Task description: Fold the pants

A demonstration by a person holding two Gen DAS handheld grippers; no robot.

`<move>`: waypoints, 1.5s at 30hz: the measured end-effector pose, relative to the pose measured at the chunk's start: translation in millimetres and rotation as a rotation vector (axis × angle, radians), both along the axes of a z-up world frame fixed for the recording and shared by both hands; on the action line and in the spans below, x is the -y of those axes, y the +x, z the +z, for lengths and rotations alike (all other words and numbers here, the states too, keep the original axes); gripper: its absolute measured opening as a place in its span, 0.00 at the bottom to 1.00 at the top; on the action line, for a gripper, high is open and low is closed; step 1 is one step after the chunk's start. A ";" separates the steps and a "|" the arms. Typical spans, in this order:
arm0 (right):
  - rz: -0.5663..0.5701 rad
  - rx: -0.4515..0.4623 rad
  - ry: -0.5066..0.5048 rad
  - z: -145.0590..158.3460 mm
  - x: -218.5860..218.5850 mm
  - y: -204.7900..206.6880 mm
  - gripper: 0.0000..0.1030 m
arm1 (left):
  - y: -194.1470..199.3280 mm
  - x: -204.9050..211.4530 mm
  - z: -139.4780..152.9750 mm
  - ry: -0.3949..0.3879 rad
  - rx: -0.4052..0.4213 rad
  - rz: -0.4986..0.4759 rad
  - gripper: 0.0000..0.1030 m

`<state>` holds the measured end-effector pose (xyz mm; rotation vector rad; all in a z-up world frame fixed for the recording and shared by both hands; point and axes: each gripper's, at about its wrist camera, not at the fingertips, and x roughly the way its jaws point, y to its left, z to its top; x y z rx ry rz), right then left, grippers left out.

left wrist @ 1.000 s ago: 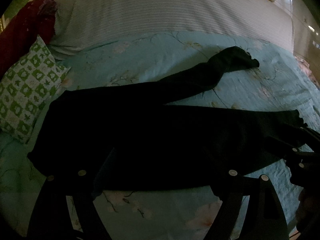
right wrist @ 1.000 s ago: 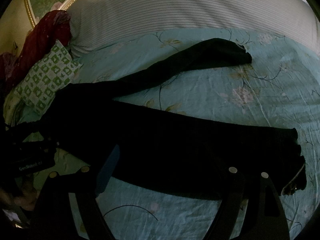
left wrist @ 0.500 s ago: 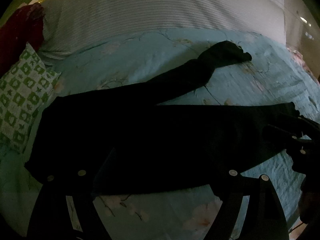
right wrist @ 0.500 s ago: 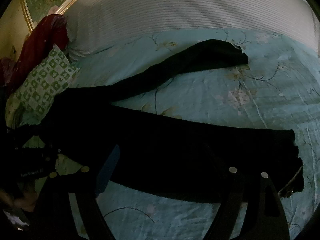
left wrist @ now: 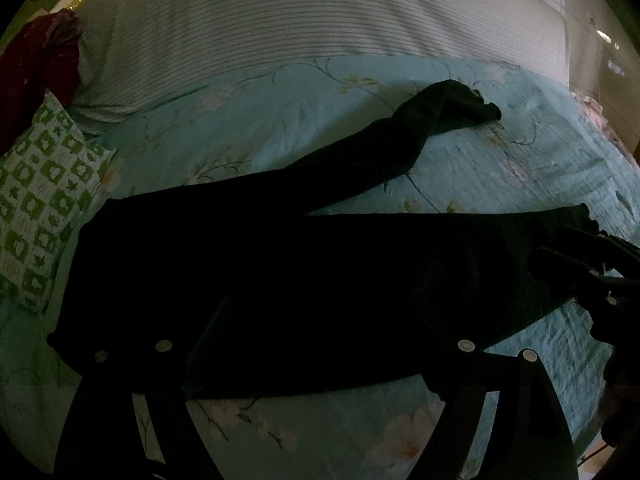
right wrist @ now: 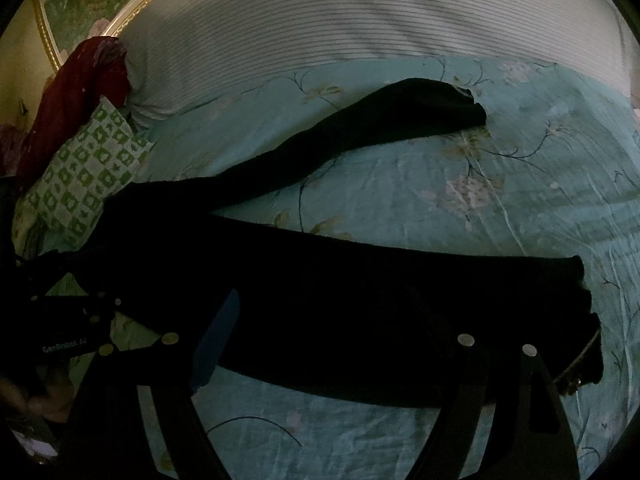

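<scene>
Black pants lie spread on a turquoise floral bedspread, waist at the left, legs apart. One leg runs to a cuff at the far right, the other lies along the near side. My left gripper is open over the near part of the pants. My right gripper is open over the near leg, close to its cuff end. The right gripper also shows at the right edge of the left wrist view; the left gripper shows at the left edge of the right wrist view.
A green-and-white checked pillow lies by the waist. A dark red cloth is behind it. A striped white blanket covers the far half of the bed. A gold-framed picture hangs at the head.
Both grippers have shifted slightly over the pants; the right gripper has come further over the near leg's cuff end. The pants have not moved.
</scene>
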<state>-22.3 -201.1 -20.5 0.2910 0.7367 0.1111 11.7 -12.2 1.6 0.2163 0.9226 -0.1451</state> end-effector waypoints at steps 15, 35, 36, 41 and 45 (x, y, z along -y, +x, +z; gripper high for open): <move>-0.023 -0.002 0.032 11.2 20.1 21.5 0.79 | 31.2 8.4 11.3 0.039 0.004 -0.088 0.82; -0.086 -0.047 0.113 35.8 79.4 126.9 0.79 | 136.3 50.4 5.6 0.139 -0.072 -0.335 0.81; -0.093 -0.056 0.119 36.6 83.6 134.5 0.79 | 138.9 52.5 4.2 0.142 -0.073 -0.344 0.81; -0.136 -0.099 0.177 38.3 107.1 173.3 0.79 | 154.0 55.6 0.4 0.145 -0.093 -0.400 0.81; -0.157 -0.150 0.247 34.9 120.6 201.6 0.79 | 159.9 55.9 -1.5 0.145 -0.107 -0.446 0.76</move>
